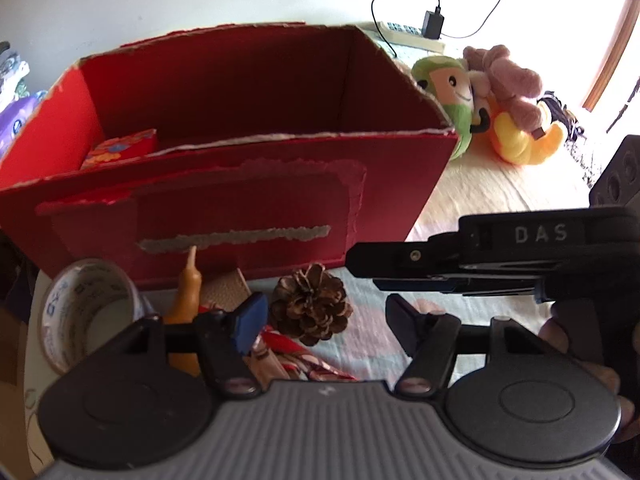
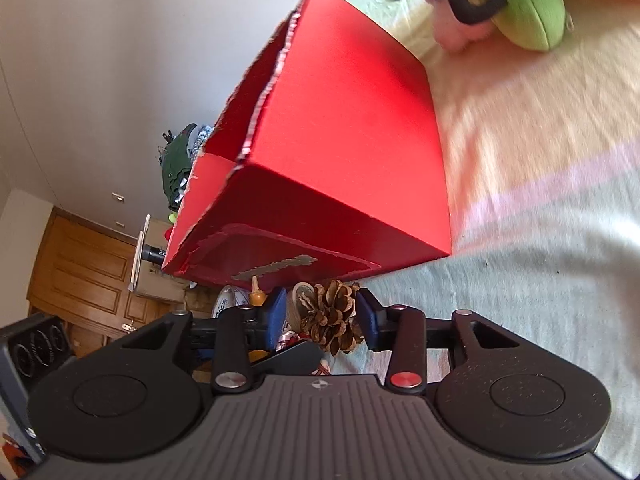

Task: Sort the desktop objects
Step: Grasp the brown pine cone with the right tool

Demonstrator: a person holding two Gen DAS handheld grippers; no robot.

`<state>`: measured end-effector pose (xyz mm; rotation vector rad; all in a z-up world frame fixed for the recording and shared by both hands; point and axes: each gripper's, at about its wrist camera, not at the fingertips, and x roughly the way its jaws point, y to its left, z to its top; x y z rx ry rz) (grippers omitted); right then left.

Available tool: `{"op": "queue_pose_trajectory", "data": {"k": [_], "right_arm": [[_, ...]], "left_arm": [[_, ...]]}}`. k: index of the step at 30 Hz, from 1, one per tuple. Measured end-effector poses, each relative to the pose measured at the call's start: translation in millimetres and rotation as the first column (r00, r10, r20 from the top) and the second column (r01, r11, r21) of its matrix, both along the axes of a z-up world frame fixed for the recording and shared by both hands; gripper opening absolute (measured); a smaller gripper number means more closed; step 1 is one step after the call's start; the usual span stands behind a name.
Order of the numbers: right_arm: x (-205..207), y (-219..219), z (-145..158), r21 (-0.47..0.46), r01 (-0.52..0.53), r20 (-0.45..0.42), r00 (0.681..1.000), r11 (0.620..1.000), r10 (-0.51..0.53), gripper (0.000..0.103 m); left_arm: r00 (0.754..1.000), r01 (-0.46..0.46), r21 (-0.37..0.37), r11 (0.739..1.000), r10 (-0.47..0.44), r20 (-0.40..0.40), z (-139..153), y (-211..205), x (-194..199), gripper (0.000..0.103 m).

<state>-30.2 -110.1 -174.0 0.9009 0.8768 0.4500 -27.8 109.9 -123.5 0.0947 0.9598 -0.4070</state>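
Note:
A brown pine cone [image 1: 310,304] lies on the pale cloth right in front of the red cardboard box [image 1: 240,184]. My left gripper [image 1: 326,316] is open, and the cone sits just ahead between its spread fingers. My right gripper [image 1: 360,272] reaches in from the right, turned on its side, with its tips beside the cone's upper right. In the right wrist view the pine cone [image 2: 332,316] shows between that gripper's [image 2: 322,312] blue pads, which stand narrowly apart. I see no firm pinch. A red flowered packet [image 1: 120,150] lies inside the box.
Left of the cone are a tape roll [image 1: 86,312], an orange candle [image 1: 188,292], a tan leather piece [image 1: 228,288] and red-and-white wrapping [image 1: 296,356]. Plush toys [image 1: 500,96] sit right of the box, and a power strip [image 1: 412,34] lies behind them. Bare cloth [image 2: 540,280] spreads to the right.

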Motion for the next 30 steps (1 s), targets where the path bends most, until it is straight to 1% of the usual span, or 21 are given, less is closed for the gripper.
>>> {"op": "queue_pose_trajectory", "data": {"k": [4, 5, 9, 13, 16, 17, 18, 19, 21, 23, 27, 30], "right_arm": [[2, 3, -4, -0.001, -0.004, -0.017, 1.0, 1.0, 0.004, 0.045], [2, 5, -5, -0.007, -0.006, -0.018, 1.0, 1.0, 0.006, 0.046], [3, 12, -8, -0.017, -0.028, -0.027, 0.999, 0.999, 0.028, 0.046], [0, 14, -5, -0.039, -0.028, -0.011, 1.0, 0.999, 0.027, 0.046], [-3, 9, -8, -0.023, -0.013, -0.046, 0.999, 1.0, 0.012, 0.046], [-5, 7, -9, -0.015, -0.001, -0.054, 0.999, 1.0, 0.001, 0.047], [-7, 4, -11, -0.006, 0.009, -0.059, 0.998, 1.0, -0.01, 0.047], [-9, 3, -12, -0.004, 0.016, -0.065, 0.998, 1.0, -0.016, 0.05], [-11, 1, -13, -0.02, 0.031, -0.081, 0.996, 0.999, -0.032, 0.05], [-13, 1, -15, 0.001, 0.029, -0.092, 0.995, 1.0, -0.029, 0.049], [-17, 2, -18, 0.031, 0.045, -0.1, 0.994, 0.999, -0.042, 0.051], [-17, 1, -19, 0.037, 0.052, -0.098, 0.994, 0.998, -0.048, 0.051]], "left_arm": [[0.999, 0.03, 0.017, 0.999, -0.03, -0.032, -16, -4, 10, 0.063], [0.999, 0.04, 0.018, 0.999, -0.039, -0.027, -18, -4, 10, 0.061], [0.998, 0.06, 0.035, 0.998, -0.06, -0.01, -21, -5, 11, 0.061], [0.998, 0.068, 0.039, 0.997, -0.068, 0.002, -19, -4, 9, 0.06], [0.994, 0.104, 0.043, 0.994, -0.105, 0.014, -14, -9, 4, 0.057], [0.992, 0.121, 0.046, 0.992, -0.122, 0.017, -13, -10, 3, 0.057], [0.99, 0.137, 0.064, 0.989, -0.138, 0.019, -13, -13, 3, 0.057], [0.989, 0.143, 0.082, 0.986, -0.145, 0.025, -13, -14, 3, 0.057], [0.99, 0.137, 0.099, 0.986, -0.14, 0.024, -17, -13, 5, 0.058], [0.991, 0.133, 0.091, 0.987, -0.134, 0.015, -19, -10, 10, 0.059], [0.988, 0.154, 0.07, 0.986, -0.154, 0.003, -22, -9, 14, 0.073], [0.99, 0.143, 0.066, 0.987, -0.144, 0.002, -22, -9, 16, 0.073]]}}
